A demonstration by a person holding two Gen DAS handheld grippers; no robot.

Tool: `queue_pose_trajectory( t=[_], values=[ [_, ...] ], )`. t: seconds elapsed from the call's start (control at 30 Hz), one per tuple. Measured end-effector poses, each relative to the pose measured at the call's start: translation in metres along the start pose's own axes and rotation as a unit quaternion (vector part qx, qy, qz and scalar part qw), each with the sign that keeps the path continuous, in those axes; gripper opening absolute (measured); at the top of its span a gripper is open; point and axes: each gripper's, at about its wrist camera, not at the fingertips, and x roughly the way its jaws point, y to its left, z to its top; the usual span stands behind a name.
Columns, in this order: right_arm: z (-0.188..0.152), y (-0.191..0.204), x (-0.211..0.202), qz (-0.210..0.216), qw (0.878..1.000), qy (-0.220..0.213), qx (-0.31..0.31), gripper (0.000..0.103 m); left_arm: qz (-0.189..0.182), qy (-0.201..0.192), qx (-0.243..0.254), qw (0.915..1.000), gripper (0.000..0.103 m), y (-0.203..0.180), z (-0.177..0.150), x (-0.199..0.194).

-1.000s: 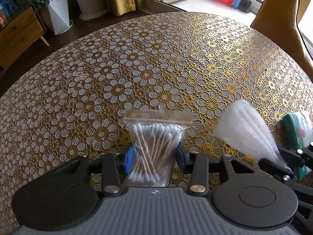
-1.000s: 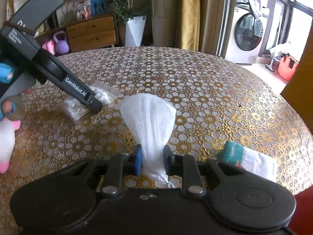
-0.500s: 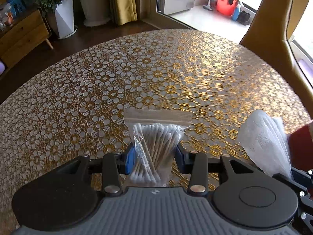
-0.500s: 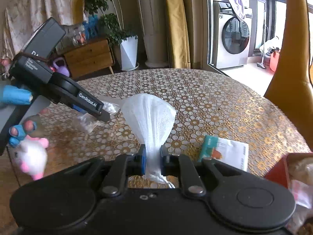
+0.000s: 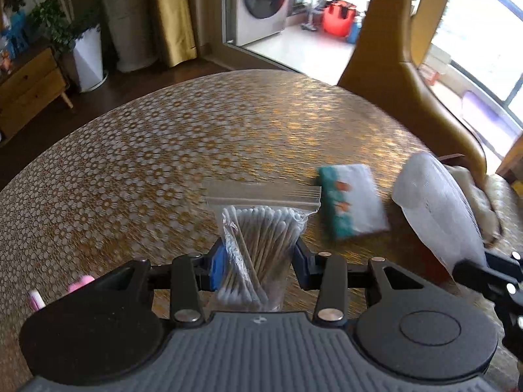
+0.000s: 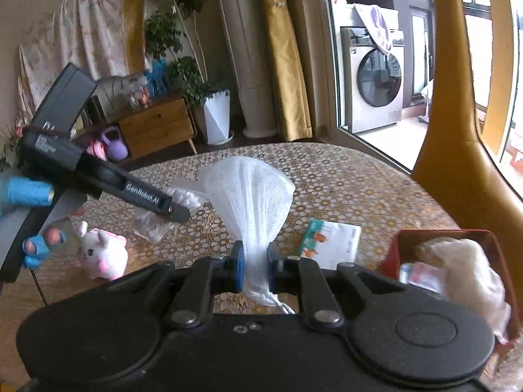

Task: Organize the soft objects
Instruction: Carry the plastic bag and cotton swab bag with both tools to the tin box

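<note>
Left to right across the gold lace-patterned table point(image 5: 163, 163):

1. Plush toy point(image 6: 103, 254), white with pink patches, is sitting at the table's left edge, at about 9 o'clock from the right gripper in the right wrist view. In the left wrist view only pink tips are showing, at 8 o'clock from the left gripper.

2. Left gripper point(image 5: 258, 263) is clamping a zip bag of cotton swabs point(image 5: 260, 245) between its blue pads point(image 5: 218, 266). The bag is standing upright between the fingers, its sealed strip pointing to 12 o'clock and lifted off the table.

3. Tissue packet point(image 5: 351, 205), teal and white, is lying flat on the table at 2 o'clock from the left gripper and at 1 o'clock from the right gripper point(image 6: 255, 268), just beside it.

4. The right gripper is pinching the gathered neck of a white mesh pouch point(image 6: 250, 199). The pouch is fanning upward to 12 o'clock, raised clear of the table.

5. Red box point(image 6: 402, 251) is resting at 3 o'clock from the right gripper, at the table's right edge, holding a white fluffy item point(image 6: 464, 271) and a small packet.

6. Mustard chair point(image 6: 457, 163) is standing behind the box.
</note>
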Motion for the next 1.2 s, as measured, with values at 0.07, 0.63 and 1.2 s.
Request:
queue_pose_trajectory(
  t=[0.07, 0.63, 1.2],
  values=[
    [-0.005, -0.005, -0.016, -0.003, 1.0, -0.005, 0.006, 0.013, -0.01, -0.006, 0.008, 0.9999, 0.041, -0.016, -0.008, -0.016],
    [-0.049, -0.068, -0.106, -0.08, 0.996, -0.025, 0.036, 0.014, -0.083, -0.048, 0.078, 0.9924, 0.041, -0.154, -0.044, -0.055],
    [-0.036, -0.149, -0.069, -0.175, 0.982, -0.001, 0.067, 0.015, -0.109, -0.032, 0.065, 0.9914, 0.041, -0.238, -0.022, 0.014]
  ],
)
